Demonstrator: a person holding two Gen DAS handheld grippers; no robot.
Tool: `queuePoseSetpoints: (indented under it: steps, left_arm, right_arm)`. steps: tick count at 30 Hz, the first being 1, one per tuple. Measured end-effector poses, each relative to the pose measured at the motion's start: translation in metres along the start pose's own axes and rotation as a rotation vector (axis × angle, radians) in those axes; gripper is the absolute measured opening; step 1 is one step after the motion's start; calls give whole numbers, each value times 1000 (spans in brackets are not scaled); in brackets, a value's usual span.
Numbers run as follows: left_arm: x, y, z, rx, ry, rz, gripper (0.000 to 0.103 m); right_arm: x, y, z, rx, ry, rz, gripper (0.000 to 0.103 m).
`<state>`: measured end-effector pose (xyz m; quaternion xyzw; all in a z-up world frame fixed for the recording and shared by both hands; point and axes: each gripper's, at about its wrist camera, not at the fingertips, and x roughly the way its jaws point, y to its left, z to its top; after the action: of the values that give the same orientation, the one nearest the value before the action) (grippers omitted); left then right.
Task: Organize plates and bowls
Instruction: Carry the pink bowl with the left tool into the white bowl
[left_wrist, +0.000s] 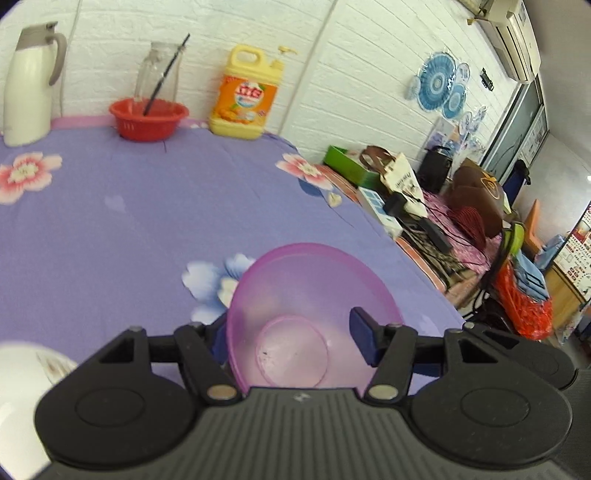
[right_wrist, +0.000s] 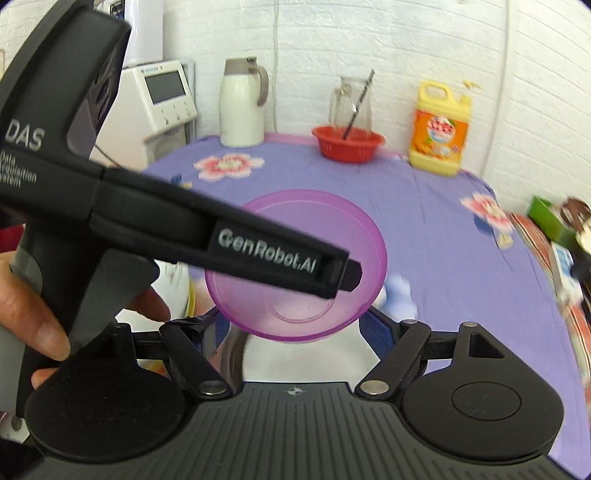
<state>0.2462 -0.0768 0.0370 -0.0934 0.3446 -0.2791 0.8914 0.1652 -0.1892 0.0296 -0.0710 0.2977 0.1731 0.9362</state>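
Observation:
A translucent purple bowl (left_wrist: 295, 314) is tilted between the two blue fingers of my left gripper (left_wrist: 291, 339), which stand wide apart on either side of its wall; a firm hold is not plain. In the right wrist view the same bowl (right_wrist: 314, 221) hangs above the table, with the left gripper's black body (right_wrist: 184, 221) reaching in from the left across it. My right gripper (right_wrist: 291, 328) is open below the bowl, its blue fingers (right_wrist: 373, 325) apart. A white dish (left_wrist: 22, 387) lies at the lower left, and something white also shows under the bowl in the right wrist view (right_wrist: 295, 358).
The table has a purple flowered cloth (left_wrist: 147, 221). At its back stand a white jug (left_wrist: 29, 85), a red basket (left_wrist: 147, 118) with a glass jar, and a yellow detergent bottle (left_wrist: 247, 92). Clutter sits past the right edge (left_wrist: 424, 206). A white appliance (right_wrist: 162, 103) stands at the back left.

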Motion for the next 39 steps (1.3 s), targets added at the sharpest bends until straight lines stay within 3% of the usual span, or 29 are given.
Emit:
queuePoseSetpoints:
  steps: [5, 10, 14, 20, 21, 25, 29, 31, 34, 36, 39]
  left_arm:
    - [16, -11, -21, 1, 46, -18, 62]
    - [27, -7, -24, 13, 55, 10, 61]
    - [26, 3, -23, -2, 54, -23, 62]
    - [10, 8, -19, -21, -4, -35, 71]
    - [6, 8, -18, -20, -25, -12, 76]
    - [2, 8, -14, 1, -69, 63, 77]
    - [5, 15, -14, -12, -53, 107, 82]
    - [10, 19, -15, -8, -35, 149, 95]
    - [17, 27, -13, -14, 6, 149, 95]
    - [27, 31, -10, -7, 61, 102, 95]
    - [39, 32, -12, 16, 94, 120, 95]
  right_arm:
    - [-4, -2, -25, 42, 15, -50, 103]
    - [4, -15, -31, 104, 21, -46, 103]
    - [3, -26, -41, 172, 19, -31, 103]
    - [-18, -28, -57, 218, 31, -25, 103]
    - [-23, -29, -59, 239, 22, -15, 103]
    - [-32, -36, -57, 289, -39, -34, 103]
    - [-14, -48, -47, 305, -50, -70, 103]
    - [0, -54, -43, 315, -41, -91, 103]
    - [21, -61, -43, 332, -4, -132, 103]
    - [32, -66, -48, 370, 23, -119, 103]
    - [41, -70, -56, 416, 46, -99, 103]
